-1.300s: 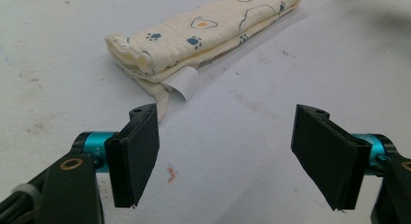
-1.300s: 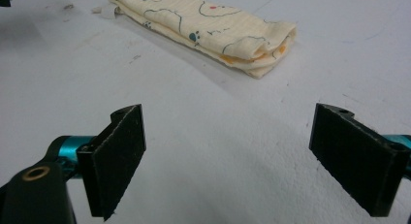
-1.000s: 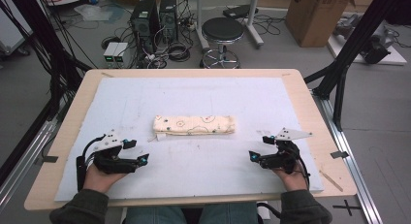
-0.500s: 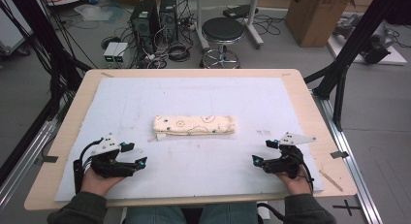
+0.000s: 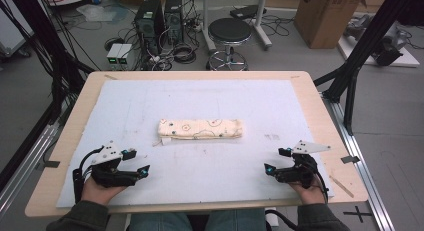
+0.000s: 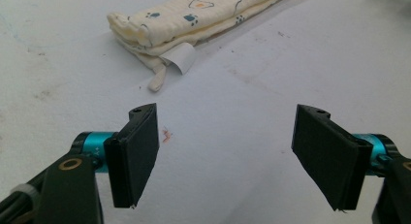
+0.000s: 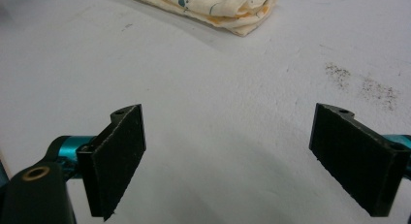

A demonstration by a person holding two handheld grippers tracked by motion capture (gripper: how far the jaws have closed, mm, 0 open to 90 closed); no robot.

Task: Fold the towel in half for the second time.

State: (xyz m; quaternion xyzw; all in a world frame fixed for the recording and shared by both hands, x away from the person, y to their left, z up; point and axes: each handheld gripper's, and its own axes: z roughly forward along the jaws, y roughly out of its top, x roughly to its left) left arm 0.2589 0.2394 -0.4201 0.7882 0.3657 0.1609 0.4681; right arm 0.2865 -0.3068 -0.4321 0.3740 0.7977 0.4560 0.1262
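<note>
Lab or robotics test space, not a home. Bare grey concrete floor (image 5: 40, 81). Two desktop computer towers (image 5: 159, 18) standing on the floor among loose tangled cables (image 5: 180, 48). Black metal rig frame (image 5: 367, 38) around the wooden table (image 5: 320, 111). Round stool (image 5: 229, 33), cardboard box (image 5: 327, 16) behind.
</note>
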